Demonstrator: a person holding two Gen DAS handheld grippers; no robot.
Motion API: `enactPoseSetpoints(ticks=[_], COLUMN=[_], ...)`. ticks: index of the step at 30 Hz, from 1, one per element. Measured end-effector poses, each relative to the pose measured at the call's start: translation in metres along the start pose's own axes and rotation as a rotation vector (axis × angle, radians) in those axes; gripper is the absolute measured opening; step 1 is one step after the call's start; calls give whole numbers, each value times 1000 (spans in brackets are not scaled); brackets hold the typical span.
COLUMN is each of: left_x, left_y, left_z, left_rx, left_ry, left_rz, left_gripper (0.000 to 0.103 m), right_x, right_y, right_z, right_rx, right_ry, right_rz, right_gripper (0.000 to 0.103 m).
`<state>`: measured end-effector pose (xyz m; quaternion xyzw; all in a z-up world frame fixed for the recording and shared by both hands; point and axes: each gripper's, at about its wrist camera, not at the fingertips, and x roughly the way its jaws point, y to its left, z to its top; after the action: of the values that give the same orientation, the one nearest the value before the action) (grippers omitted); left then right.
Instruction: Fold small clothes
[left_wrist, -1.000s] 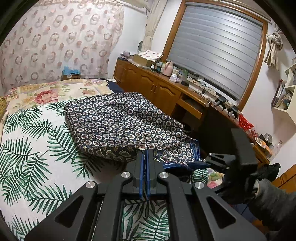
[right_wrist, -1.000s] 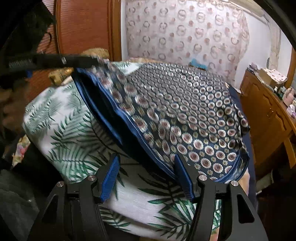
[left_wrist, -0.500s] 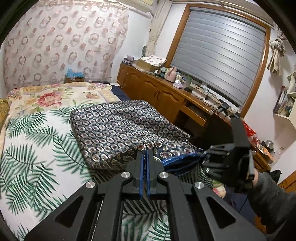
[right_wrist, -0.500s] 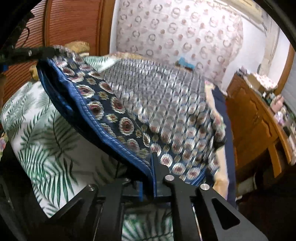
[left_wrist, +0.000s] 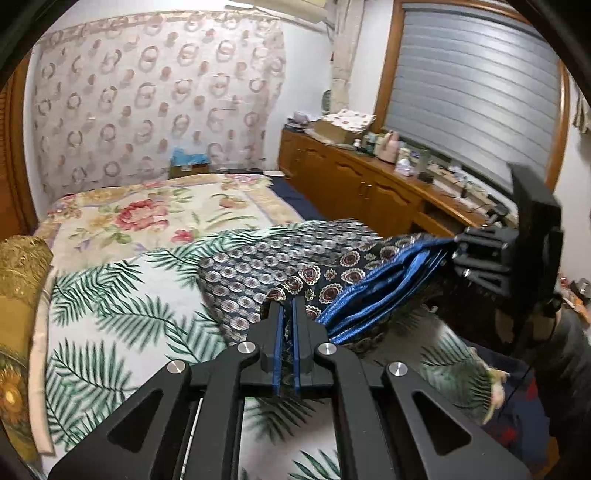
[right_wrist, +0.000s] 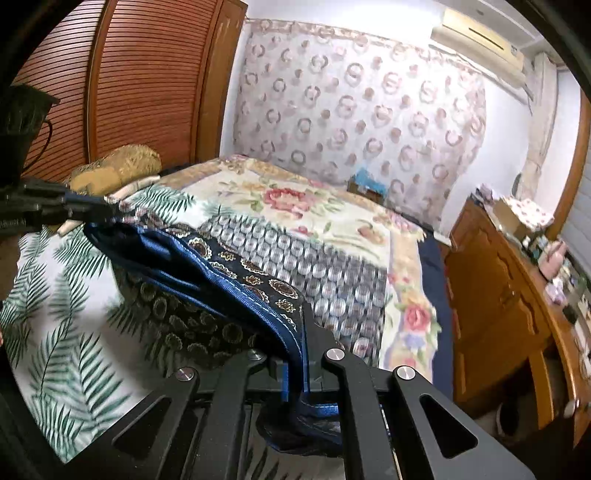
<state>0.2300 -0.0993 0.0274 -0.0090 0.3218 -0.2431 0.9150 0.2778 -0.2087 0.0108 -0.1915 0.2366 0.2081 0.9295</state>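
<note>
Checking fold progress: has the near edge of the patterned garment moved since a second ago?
Yes. In the left wrist view the patterned garment has its blue-trimmed edge lifted off the palm-leaf sheet, carried toward the floral bedspread by both shut grippers.

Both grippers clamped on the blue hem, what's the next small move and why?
Probably carry the hem forward over the garment and lay it down. The left gripper and right gripper are both shut on its blue-trimmed edge, lifted off the palm-print bedspread, while the far half lies flat: a fold half made.
</note>
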Motion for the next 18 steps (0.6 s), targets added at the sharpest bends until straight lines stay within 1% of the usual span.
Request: enactPoseSetpoints(ticks=[5,6,8,9,10,11,12,14,15,16,17,18], left_x=[19,22,27,29,32,32,33,37,38,39,40,40], left_y=[16,19,24,26,30,33,35,40,43,45,47,50], left_z=[7,8,9,10,11,12,12,14,14,15,16,16], left_rx=[-10,-11,-12,-15,-17,-19,-21,-24,-23,-21,-19,-21], left_ry=[14,16,20,21,20,18,14,15,16,12,5,3], left_rz=[29,34,49,53,58,62,61,68,78,87,86,87], left_gripper=[4,4,4,4,6,9,15,20,28,40,43,44], right_x=[30,43,53,53,58,61,67,72,76,82,87,92], right_y=[2,-2,-2,-9,-10,-13,-18,-20,-23,-25,-27,-29], right_z=[12,11,12,4,4,6,9,15,16,17,18,19], right_rx=[-8,-11,-16,-17,-18,-21,-23,-22,-21,-18,-16,-13], right_ry=[-14,-13,-14,-14,-13,-14,-13,-8,-3,5,14,25], right_rz=[7,8,9,10,12,14,14,17,23,28,31,37], right_gripper=[4,4,4,4,4,4,4,4,4,4,4,4])
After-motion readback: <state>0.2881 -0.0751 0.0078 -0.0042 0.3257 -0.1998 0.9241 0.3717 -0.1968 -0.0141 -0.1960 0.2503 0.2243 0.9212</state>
